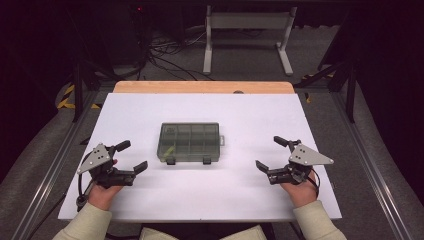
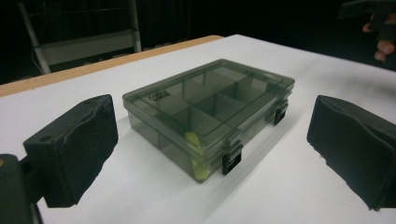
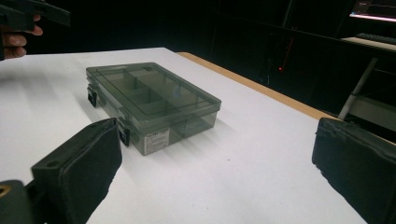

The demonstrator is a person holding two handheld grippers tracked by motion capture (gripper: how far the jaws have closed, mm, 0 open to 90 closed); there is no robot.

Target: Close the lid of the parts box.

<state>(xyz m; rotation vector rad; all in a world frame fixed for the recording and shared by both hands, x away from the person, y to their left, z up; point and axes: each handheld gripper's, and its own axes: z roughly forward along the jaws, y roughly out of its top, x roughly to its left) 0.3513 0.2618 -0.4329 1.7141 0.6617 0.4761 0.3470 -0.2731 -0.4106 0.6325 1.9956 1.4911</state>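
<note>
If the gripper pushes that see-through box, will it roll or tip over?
Probably neither. The box is flat and low, lying on the white table, so it would likely slide. Its hard plastic looks stiff and smooth, maybe slippery. The small yellow piece inside could rattle.

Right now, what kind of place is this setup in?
Probably a lab or recording workspace: a white table with a metal-framed edge, loose cables on the grey floor, a handheld gripper on each side of a closed compartment box.
</note>
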